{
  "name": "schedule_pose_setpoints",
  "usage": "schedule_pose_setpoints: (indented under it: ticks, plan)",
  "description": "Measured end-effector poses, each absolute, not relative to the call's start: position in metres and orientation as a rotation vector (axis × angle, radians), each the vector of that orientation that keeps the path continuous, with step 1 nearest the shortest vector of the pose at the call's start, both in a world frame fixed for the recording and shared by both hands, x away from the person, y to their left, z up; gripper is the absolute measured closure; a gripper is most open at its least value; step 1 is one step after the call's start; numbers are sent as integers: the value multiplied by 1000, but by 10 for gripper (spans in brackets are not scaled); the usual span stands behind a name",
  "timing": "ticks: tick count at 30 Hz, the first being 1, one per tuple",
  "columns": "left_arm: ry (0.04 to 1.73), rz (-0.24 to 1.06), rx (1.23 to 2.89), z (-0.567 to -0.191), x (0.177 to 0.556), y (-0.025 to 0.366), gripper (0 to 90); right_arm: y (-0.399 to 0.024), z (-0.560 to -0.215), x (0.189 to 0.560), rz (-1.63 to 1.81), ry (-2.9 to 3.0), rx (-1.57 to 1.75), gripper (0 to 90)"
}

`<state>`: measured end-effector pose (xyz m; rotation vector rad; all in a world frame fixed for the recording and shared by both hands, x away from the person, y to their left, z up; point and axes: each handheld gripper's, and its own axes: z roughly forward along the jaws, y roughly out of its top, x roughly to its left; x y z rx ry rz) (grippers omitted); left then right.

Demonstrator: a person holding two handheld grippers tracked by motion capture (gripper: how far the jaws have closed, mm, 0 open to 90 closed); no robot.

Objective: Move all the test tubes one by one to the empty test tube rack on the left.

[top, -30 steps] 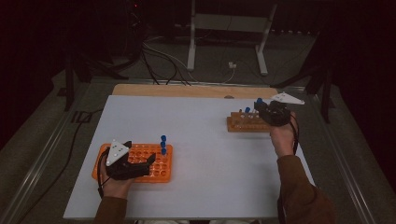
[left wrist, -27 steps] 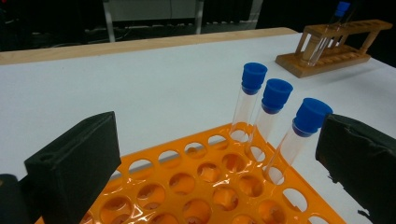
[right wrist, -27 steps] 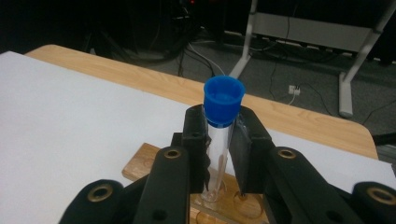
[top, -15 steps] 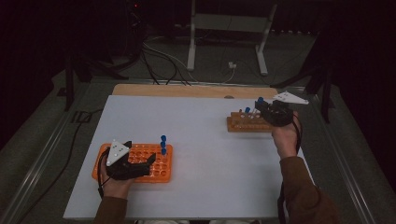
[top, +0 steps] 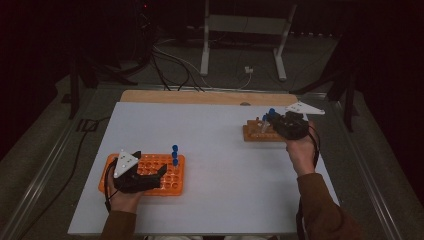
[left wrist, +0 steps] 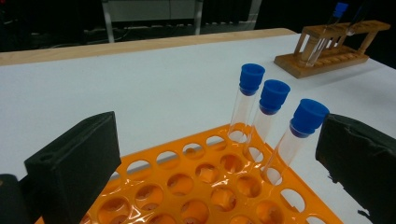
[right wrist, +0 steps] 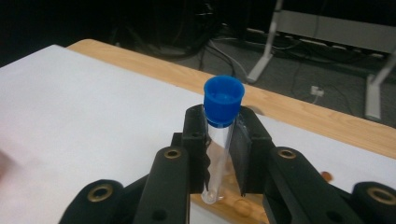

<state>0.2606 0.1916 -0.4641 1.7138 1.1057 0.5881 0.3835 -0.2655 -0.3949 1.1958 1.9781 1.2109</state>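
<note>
Raised since the earlier frame: right gripper (right wrist: 219,154), jaws clamped on a blue-capped test tube (right wrist: 219,135), lifted clear above the wooden rack (top: 262,132). Left gripper (top: 150,175), jaws wide, empty, steadies the orange rack (left wrist: 210,186) for receiving.

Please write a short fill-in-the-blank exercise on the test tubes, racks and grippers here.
1. The right gripper is shut on a test tube with a ____ cap.
2. The orange rack holds ____ capped tubes.
3. The far rack is made of ____.
4. The left gripper has its jaws ____.

Missing words: blue; three; wood; open
</note>
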Motion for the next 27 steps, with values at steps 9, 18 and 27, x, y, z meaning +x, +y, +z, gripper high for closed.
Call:
schedule_pose_setpoints:
  ticks: [9, 18, 27]
  plan:
    - [1102, 589, 1712, -464, 260, 191, 4, -246, -392, 369, 1264, 2038, 1122, 765]
    - [1103, 591, 1710, -463, 260, 191, 4, -223, -393, 362, 1309, 2111, 1067, 764]
    - [1089, 633, 1712, -459, 258, 185, 4, -201, -397, 359, 1332, 2191, 1015, 764]
